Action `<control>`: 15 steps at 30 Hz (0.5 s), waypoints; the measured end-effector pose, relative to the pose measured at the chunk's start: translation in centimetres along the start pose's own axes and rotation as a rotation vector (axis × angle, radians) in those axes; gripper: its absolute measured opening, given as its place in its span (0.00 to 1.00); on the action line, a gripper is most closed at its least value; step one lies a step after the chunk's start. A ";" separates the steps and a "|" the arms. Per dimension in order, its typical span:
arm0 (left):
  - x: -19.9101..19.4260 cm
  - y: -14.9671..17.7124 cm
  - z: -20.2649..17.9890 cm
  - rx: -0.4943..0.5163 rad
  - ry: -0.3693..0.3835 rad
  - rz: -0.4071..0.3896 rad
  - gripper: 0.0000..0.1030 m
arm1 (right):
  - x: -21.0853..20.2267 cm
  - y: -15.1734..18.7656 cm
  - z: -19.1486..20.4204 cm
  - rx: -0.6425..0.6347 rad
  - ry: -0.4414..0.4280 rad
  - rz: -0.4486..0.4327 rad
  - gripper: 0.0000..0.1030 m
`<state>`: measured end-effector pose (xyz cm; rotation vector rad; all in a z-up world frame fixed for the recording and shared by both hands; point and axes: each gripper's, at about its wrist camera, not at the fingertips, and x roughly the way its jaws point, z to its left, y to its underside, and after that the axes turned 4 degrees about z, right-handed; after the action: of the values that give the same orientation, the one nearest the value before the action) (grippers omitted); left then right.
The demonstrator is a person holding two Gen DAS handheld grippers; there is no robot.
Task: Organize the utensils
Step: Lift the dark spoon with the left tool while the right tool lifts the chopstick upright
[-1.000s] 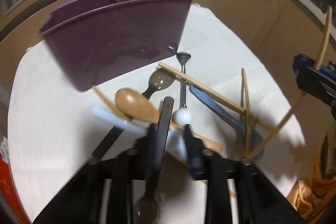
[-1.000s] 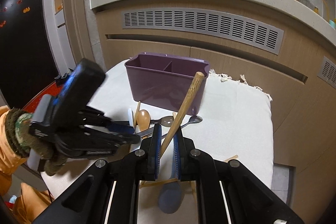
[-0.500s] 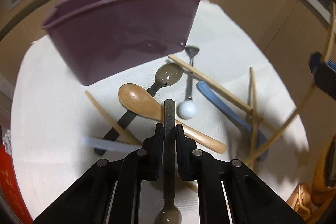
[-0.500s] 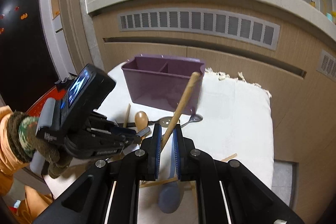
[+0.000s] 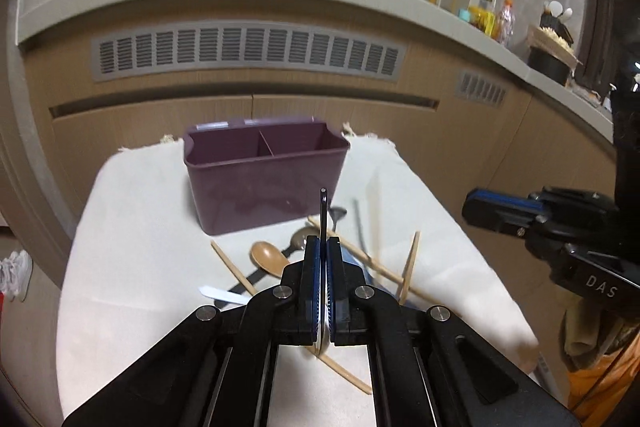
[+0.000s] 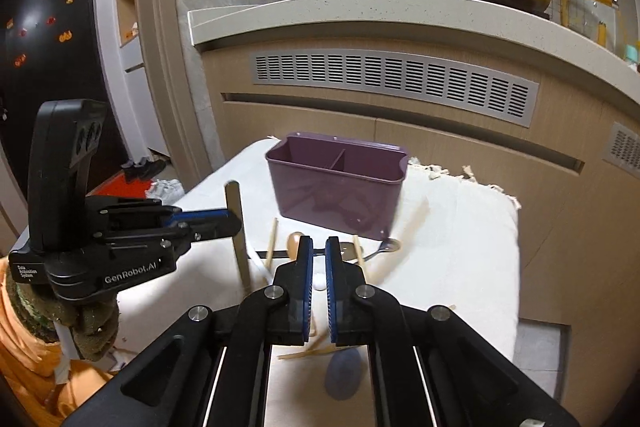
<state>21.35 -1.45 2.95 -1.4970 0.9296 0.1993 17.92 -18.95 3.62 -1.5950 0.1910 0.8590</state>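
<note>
A purple two-compartment caddy [image 5: 264, 179] stands at the back of a white cloth [image 5: 132, 227]; it also shows in the right wrist view [image 6: 336, 191]. My left gripper [image 5: 323, 255] is shut on a dark flat utensil handle [image 5: 323, 211], held upright above the cloth; the right wrist view shows it as a grey strip [image 6: 238, 227]. My right gripper [image 6: 318, 255] has its jaws a narrow gap apart and holds nothing. A chopstick [image 6: 412, 231] is blurred in the air just right of the caddy. A wooden spoon [image 5: 270, 259], chopsticks [image 5: 408, 271] and a metal spoon [image 5: 336, 215] lie loose.
A blue spoon [image 6: 342, 373] lies near the cloth's front edge. A wooden cabinet with a grey vent [image 6: 392, 83] stands behind the table under a counter [image 6: 360, 11]. Shoes and a red mat [image 6: 132, 183] lie on the floor at left.
My left gripper lifted and tilted the dark utensil upright, away from the pile. My right gripper let go of the chopstick, which now falls beside the caddy.
</note>
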 end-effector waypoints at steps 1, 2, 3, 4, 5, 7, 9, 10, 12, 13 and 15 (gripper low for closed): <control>-0.1 0.0 0.2 -0.004 0.002 -0.003 0.03 | 0.1 0.0 -0.1 0.009 -0.009 0.003 0.06; 0.0 -0.1 0.4 -0.013 0.008 -0.005 0.03 | 0.1 0.0 -0.1 0.015 -0.016 0.006 0.06; -0.2 0.0 0.6 -0.019 0.012 -0.006 0.03 | 0.0 -0.1 -0.2 0.020 -0.020 0.007 0.06; -0.4 0.2 0.8 -0.025 0.011 -0.008 0.03 | 0.0 -0.1 -0.2 0.020 -0.016 0.007 0.06; -0.4 0.4 1.0 -0.035 0.009 -0.010 0.03 | 0.0 -0.1 -0.2 0.019 -0.009 0.007 0.06; -0.8 0.8 1.3 -0.048 0.011 -0.010 0.03 | 0.1 -0.1 -0.2 0.019 0.004 0.019 0.06; -1.2 1.2 1.4 -0.053 0.010 -0.017 0.03 | 0.9 0.1 -0.8 0.034 0.003 0.062 0.06; -1.5 1.3 1.4 -0.050 0.005 -0.026 0.03 | 1.8 0.3 -1.4 0.056 -0.004 0.094 0.08; -2.1 1.6 1.2 -0.037 -0.011 -0.054 0.03 | 4.2 0.9 -3.2 0.123 -0.012 0.166 0.14; -2.4 1.7 1.1 -0.033 -0.016 -0.068 0.03 | 5.0 1.2 -3.9 0.154 -0.004 0.188 0.20; -2.7 1.8 1.2 -0.032 -0.017 -0.085 0.03 | 7.4 1.8 -5.4 0.220 0.001 0.234 0.26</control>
<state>18.93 1.03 3.08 -1.5592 0.8512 0.1659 24.35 -21.72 -2.48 -1.3841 0.4643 0.9807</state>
